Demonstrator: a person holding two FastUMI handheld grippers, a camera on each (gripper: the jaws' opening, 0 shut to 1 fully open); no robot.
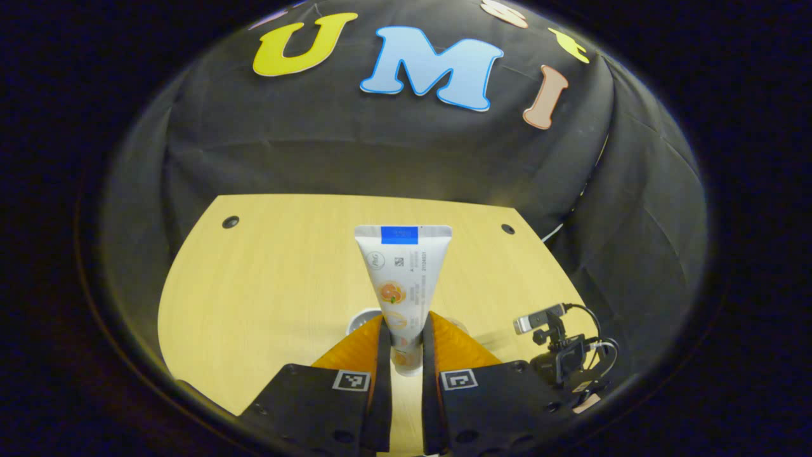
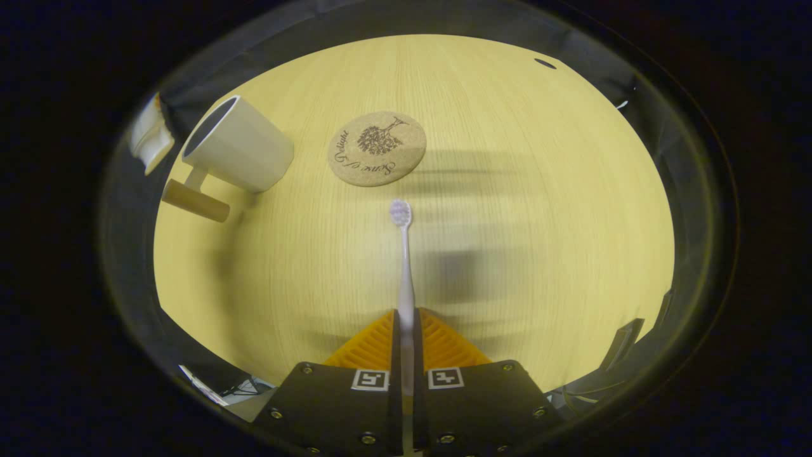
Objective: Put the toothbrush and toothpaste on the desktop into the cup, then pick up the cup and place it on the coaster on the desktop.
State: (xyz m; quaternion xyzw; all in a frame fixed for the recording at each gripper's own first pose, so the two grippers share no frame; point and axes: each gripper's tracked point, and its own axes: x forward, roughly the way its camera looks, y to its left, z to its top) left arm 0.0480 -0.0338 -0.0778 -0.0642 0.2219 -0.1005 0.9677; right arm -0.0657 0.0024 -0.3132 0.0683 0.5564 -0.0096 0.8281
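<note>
Although both items are lifted off the desktop, neither is in the cup yet. Left gripper clamps the toothpaste; right gripper pinches the toothbrush. The coaster (beside the cup) is bare.

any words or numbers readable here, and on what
Toothpaste, held in the left tool: small print and a number run down the tube, too small to read.
Coaster: curved script beside a tree drawing, too blurred to read for sure.
Tools: square black-and-white markers, no words.
</note>
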